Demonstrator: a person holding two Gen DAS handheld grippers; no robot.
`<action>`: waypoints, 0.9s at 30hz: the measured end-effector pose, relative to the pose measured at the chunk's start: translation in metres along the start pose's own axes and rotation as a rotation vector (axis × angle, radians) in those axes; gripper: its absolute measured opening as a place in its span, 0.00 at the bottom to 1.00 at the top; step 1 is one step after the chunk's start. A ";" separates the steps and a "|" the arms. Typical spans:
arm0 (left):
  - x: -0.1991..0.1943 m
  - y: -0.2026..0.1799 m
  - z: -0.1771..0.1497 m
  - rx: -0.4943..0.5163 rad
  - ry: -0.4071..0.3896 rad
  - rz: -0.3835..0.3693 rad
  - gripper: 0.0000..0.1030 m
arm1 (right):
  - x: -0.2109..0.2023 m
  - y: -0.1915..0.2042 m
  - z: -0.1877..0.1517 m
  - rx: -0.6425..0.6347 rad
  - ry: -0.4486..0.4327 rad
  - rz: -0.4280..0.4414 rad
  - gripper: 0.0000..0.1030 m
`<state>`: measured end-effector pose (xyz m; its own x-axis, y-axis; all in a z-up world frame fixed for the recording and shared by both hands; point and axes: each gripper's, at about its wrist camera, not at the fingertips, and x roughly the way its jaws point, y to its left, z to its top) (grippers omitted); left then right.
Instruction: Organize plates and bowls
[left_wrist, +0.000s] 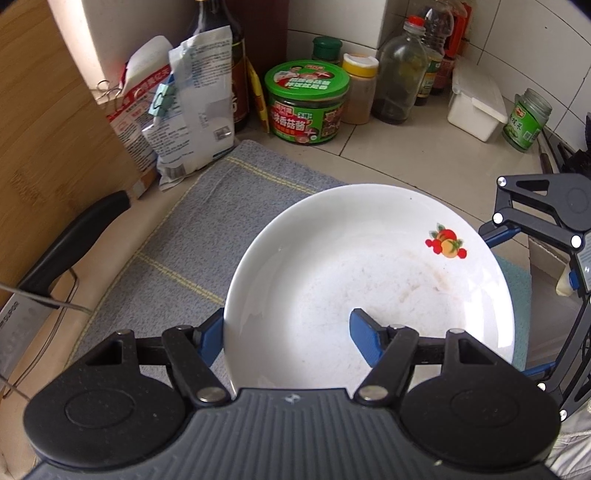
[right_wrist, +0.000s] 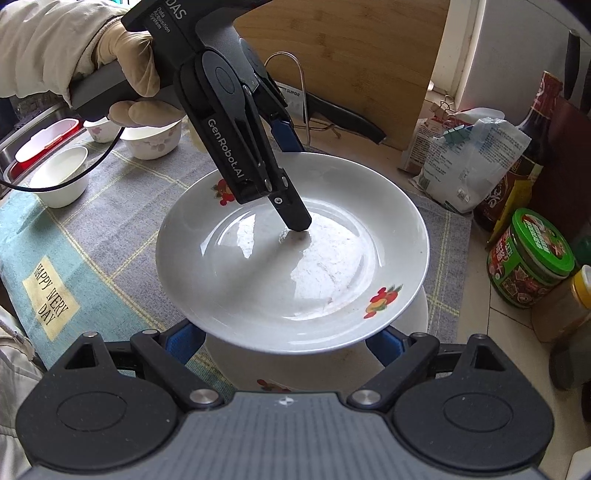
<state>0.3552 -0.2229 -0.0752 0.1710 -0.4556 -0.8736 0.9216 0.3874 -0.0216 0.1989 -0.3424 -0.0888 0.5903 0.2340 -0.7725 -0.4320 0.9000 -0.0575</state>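
Observation:
A white plate (left_wrist: 369, 273) with a fruit print hangs tilted a little above the grey cloth (left_wrist: 207, 229). My left gripper (left_wrist: 286, 325) is shut on its near wall, one blue finger (left_wrist: 364, 334) inside the dish and the other under the rim. In the right wrist view the same plate (right_wrist: 332, 266) hovers over a second fruit-print plate (right_wrist: 236, 365) lying on the cloth. There the left gripper (right_wrist: 291, 181) reaches in from the upper left, held by a gloved hand (right_wrist: 125, 70). My right gripper (right_wrist: 284, 343) stands wide open, its fingertips hidden beneath the upper plate's near rim.
Three small white bowls (right_wrist: 61, 177) sit at the cloth's far left, beside a sink with a red-lidded box (right_wrist: 44, 140). A wooden cutting board (left_wrist: 44, 147) and a black-handled knife (left_wrist: 74, 240) stand behind. Bags (left_wrist: 192, 107), a green jar (left_wrist: 306, 99) and bottles (left_wrist: 399, 77) line the tiled corner.

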 end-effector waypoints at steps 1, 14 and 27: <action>0.001 -0.001 0.001 0.005 0.000 -0.004 0.67 | 0.000 -0.001 -0.001 0.003 0.002 -0.002 0.93; 0.020 -0.011 0.012 0.047 0.023 -0.040 0.67 | 0.002 -0.007 -0.016 0.053 0.030 -0.016 0.93; 0.027 -0.010 0.011 0.039 0.035 -0.048 0.67 | 0.008 -0.006 -0.020 0.057 0.050 -0.006 0.93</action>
<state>0.3540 -0.2479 -0.0932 0.1149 -0.4442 -0.8885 0.9414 0.3342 -0.0454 0.1927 -0.3536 -0.1080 0.5572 0.2116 -0.8030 -0.3883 0.9211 -0.0268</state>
